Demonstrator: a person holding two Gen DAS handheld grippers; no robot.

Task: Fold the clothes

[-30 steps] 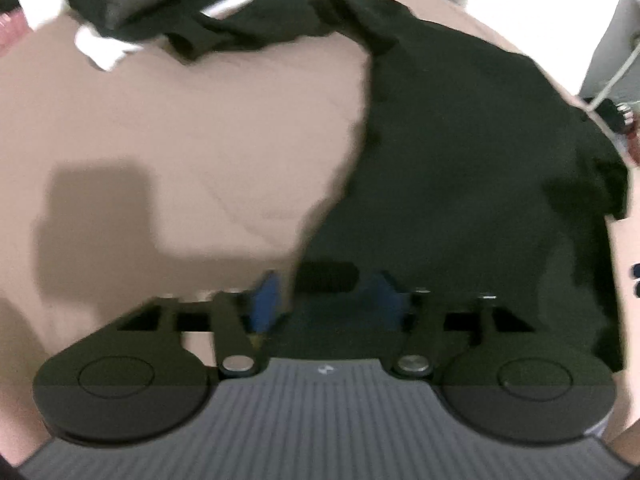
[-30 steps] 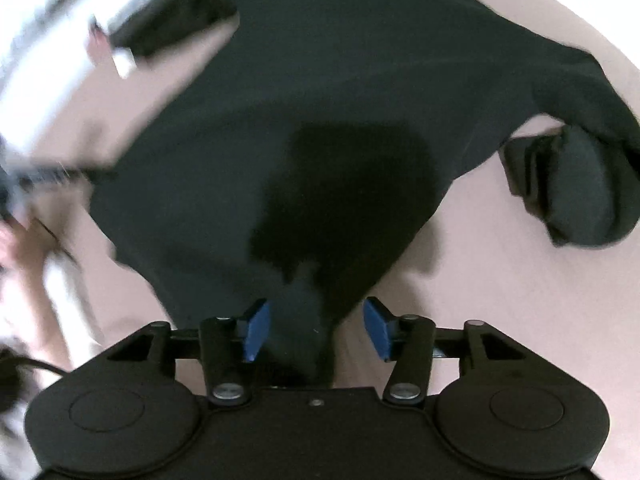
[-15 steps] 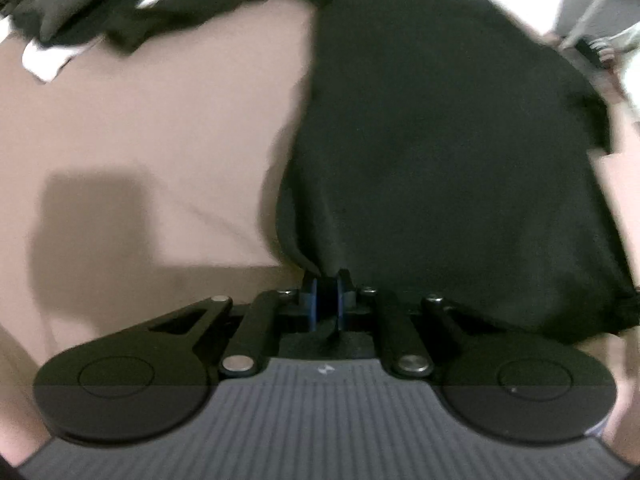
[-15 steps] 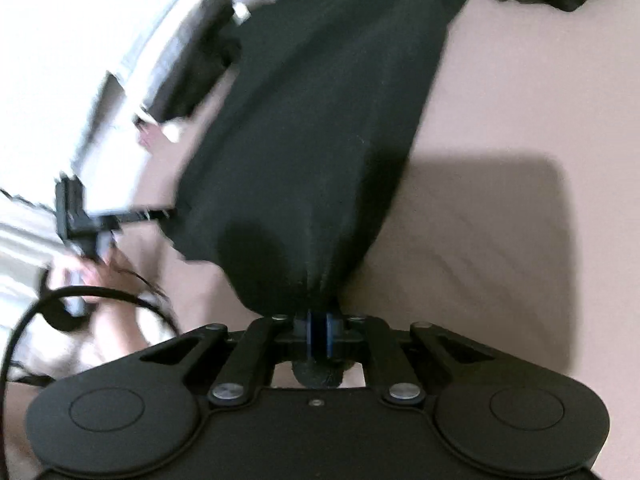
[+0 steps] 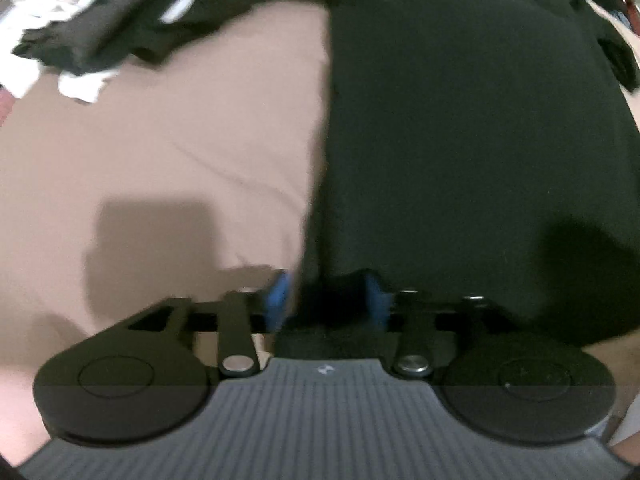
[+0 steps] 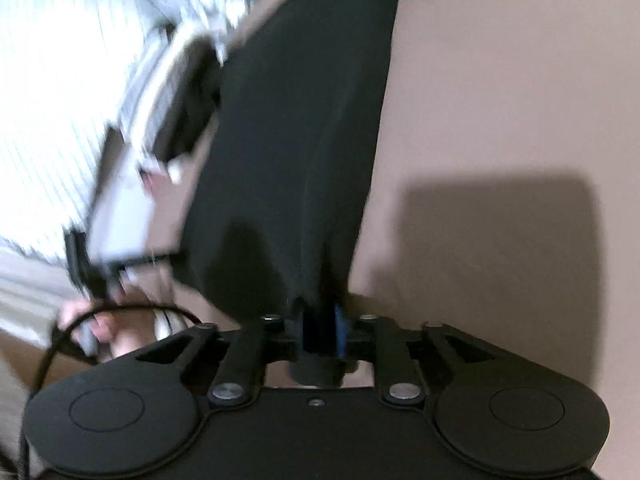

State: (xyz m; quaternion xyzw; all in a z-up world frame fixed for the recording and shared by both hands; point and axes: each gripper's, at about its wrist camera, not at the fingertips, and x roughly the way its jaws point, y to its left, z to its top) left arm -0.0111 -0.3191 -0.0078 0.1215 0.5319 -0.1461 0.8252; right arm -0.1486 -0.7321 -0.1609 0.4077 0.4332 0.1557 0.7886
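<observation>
A black garment (image 5: 460, 140) lies spread over the pink-brown bed sheet (image 5: 160, 160), its left edge running straight away from me. My left gripper (image 5: 326, 300) hovers low over the near hem. Its jaws are opening, and the hem lies loose between the blue pads (image 5: 278, 300) without being pressed. In the right wrist view the same black garment (image 6: 296, 140) rises in a long fold to my right gripper (image 6: 323, 330). Those jaws are starting to open, but a bunch of cloth still fills the narrow gap between the pads.
A heap of dark and white clothes (image 5: 100, 32) lies at the far left of the bed. A person's hand (image 6: 100, 328) with a black cable shows at lower left beside striped white fabric (image 6: 52, 100). Bare sheet (image 6: 500, 100) stretches right of the fold.
Both grippers pinched the garment half a second ago. Now the left jaws stand wide apart and the right ones have parted slightly. The right gripper has swung down and rolled.
</observation>
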